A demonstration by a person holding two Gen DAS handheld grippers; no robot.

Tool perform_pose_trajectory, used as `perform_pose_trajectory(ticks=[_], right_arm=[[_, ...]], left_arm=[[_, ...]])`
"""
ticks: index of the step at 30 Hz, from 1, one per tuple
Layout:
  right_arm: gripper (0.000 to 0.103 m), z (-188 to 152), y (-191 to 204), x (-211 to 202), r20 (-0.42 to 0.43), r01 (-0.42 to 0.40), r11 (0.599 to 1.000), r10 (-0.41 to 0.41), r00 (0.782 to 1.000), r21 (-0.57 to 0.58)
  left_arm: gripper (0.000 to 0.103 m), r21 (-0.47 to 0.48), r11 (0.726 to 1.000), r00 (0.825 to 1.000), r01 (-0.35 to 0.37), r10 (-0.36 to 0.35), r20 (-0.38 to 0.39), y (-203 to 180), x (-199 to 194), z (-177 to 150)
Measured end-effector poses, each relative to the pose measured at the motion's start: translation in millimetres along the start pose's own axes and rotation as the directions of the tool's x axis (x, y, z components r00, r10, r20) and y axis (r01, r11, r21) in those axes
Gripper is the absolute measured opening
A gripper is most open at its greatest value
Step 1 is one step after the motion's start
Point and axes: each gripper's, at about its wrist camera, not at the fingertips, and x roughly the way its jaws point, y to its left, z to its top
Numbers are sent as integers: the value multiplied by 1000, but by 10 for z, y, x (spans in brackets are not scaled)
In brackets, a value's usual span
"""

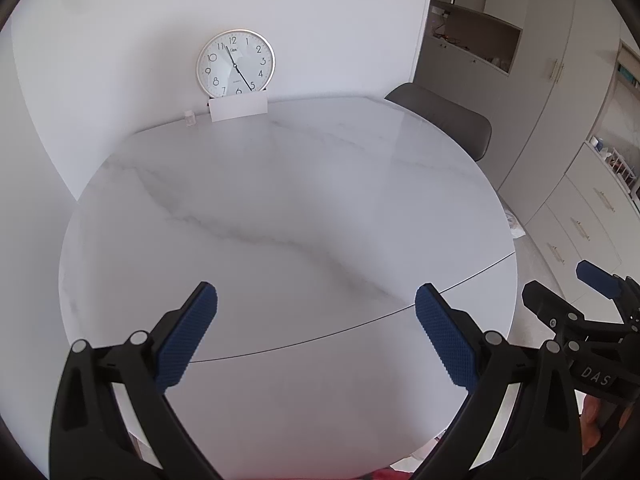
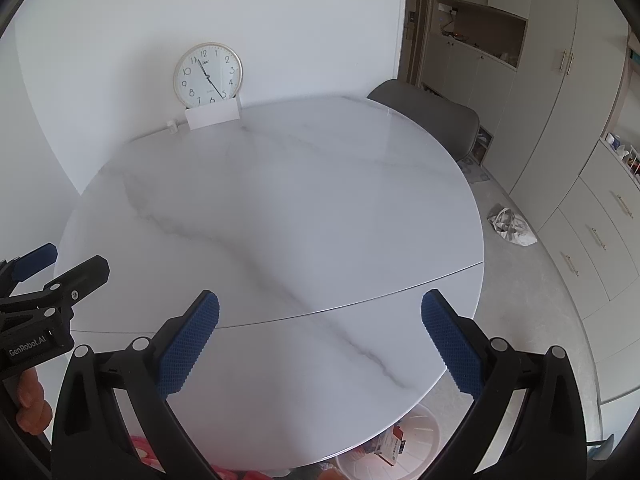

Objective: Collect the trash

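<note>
My left gripper (image 1: 316,300) is open and empty above the near part of a round white marble table (image 1: 280,208). My right gripper (image 2: 320,306) is open and empty above the same table (image 2: 280,208), to the right of the left one. The right gripper also shows at the right edge of the left wrist view (image 1: 568,284). The left gripper also shows at the left edge of the right wrist view (image 2: 60,264). A white bin (image 2: 404,444) with boxes and wrappers in it stands on the floor under the table's near right edge. No trash shows on the tabletop.
A wall clock (image 1: 235,63) leans behind a white card (image 1: 238,107) at the table's far edge, beside a small white bottle (image 1: 189,118). A grey chair (image 2: 432,120) stands at the far right. A white bag (image 2: 512,228) lies on the floor by grey cabinets (image 2: 580,220).
</note>
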Motion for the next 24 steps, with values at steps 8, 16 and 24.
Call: perform_pose_trajectory(ticks=[8, 16, 24], right_arm=[[100, -14, -4, 21, -5, 0, 1000, 0, 1000, -3], [100, -46, -11, 37, -10, -4, 1000, 4, 1000, -7], [100, -57, -20, 41, -15, -6, 1000, 5, 1000, -9]], left_arm=[[95, -4, 1000, 1000, 7, -8, -11, 14, 9, 13], [95, 5, 1000, 1000, 1, -1, -19, 13, 26, 24], [95, 7, 1000, 999, 21, -21, -27, 11, 65, 33]])
